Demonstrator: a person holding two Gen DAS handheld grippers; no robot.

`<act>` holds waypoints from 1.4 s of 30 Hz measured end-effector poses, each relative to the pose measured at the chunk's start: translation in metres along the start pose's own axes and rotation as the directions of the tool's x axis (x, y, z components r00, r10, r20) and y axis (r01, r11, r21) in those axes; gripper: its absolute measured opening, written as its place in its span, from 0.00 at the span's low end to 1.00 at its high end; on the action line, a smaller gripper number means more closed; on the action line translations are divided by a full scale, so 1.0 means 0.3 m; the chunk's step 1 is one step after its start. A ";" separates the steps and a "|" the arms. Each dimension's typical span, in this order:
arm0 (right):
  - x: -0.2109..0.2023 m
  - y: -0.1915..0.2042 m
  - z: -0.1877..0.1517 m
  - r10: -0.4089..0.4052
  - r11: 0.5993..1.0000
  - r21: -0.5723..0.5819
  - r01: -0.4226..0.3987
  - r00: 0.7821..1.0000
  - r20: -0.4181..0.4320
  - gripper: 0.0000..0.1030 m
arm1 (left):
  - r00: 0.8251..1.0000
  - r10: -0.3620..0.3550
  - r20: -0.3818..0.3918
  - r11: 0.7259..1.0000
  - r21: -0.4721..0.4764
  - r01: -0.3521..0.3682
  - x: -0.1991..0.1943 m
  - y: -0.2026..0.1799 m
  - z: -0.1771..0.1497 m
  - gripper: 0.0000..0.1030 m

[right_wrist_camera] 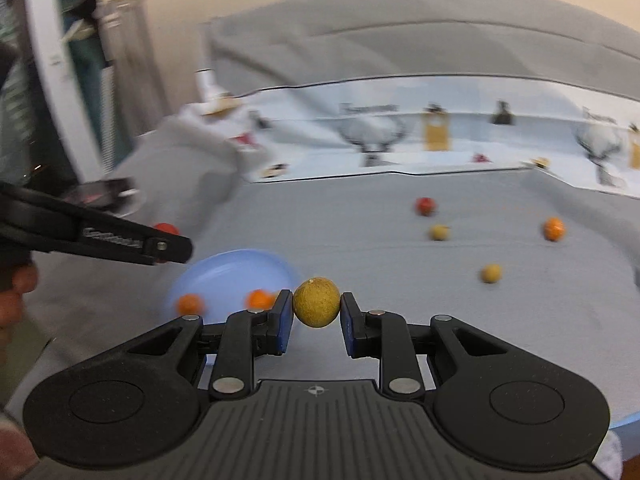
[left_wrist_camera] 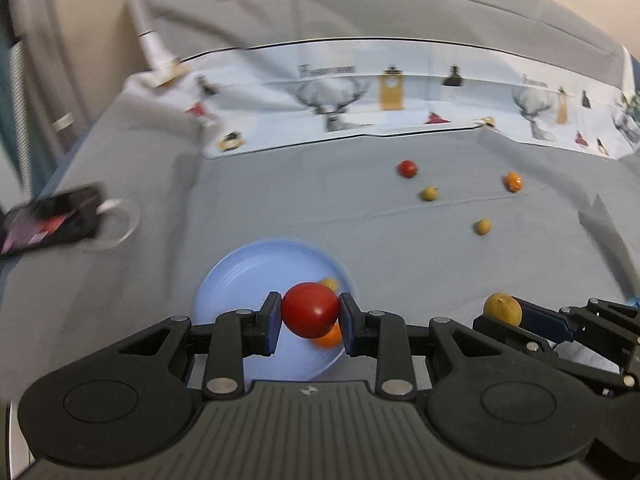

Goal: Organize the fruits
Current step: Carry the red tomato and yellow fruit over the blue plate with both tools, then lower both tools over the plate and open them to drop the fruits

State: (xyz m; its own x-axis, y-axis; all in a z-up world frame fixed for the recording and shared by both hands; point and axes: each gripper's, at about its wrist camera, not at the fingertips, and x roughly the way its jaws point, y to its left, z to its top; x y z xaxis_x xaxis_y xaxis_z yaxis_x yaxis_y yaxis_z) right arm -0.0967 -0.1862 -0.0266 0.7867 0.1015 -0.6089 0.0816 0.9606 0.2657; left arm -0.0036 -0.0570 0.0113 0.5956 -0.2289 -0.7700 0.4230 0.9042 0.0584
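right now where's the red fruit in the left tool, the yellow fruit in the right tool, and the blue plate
red fruit [left_wrist_camera: 310,310], left wrist view, middle of its front face
yellow fruit [right_wrist_camera: 316,302], right wrist view, centre of its skin
blue plate [left_wrist_camera: 248,276], left wrist view, bare inner surface

Two fruits [right_wrist_camera: 262,299] lie in the plate [right_wrist_camera: 236,270]; four more [right_wrist_camera: 491,273] lie scattered beyond it to the right.

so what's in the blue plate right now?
Blue plate holds two orange fruits in the right wrist view. The left gripper, shut on a red tomato, covers part of it.
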 end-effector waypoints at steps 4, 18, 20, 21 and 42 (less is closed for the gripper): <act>-0.050 0.099 -0.014 0.028 0.998 -0.063 -0.027 1.000 0.009 0.26 | 1.000 0.028 0.012 0.999 -0.044 -0.027 -0.081 0.086 -0.072 0.32; -0.146 0.211 -0.019 0.018 0.990 -0.141 -0.009 0.998 0.063 0.26 | 0.997 0.037 0.064 0.993 -0.117 -0.029 -0.228 0.177 -0.174 0.32; -0.149 0.215 -0.019 0.017 0.990 -0.142 -0.008 0.998 0.065 0.26 | 0.997 0.037 0.064 0.992 -0.119 -0.029 -0.232 0.180 -0.178 0.32; -0.152 0.216 -0.021 0.016 0.990 -0.143 -0.006 0.998 0.067 0.26 | 0.997 0.035 0.064 0.992 -0.122 -0.027 -0.234 0.183 -0.178 0.32; -0.116 0.215 -0.013 0.015 0.989 -0.146 -0.010 0.999 0.035 0.26 | 0.998 0.041 0.057 0.991 -0.131 -0.033 -0.203 0.197 -0.167 0.32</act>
State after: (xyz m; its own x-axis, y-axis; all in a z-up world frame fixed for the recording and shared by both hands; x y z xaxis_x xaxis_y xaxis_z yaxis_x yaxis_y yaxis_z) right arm -0.1212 -0.1269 0.0089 0.8087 0.1070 -0.5784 -0.0163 0.9870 0.1598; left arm -0.0492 0.0285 0.0297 0.6502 -0.2122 -0.7295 0.3104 0.9506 0.0002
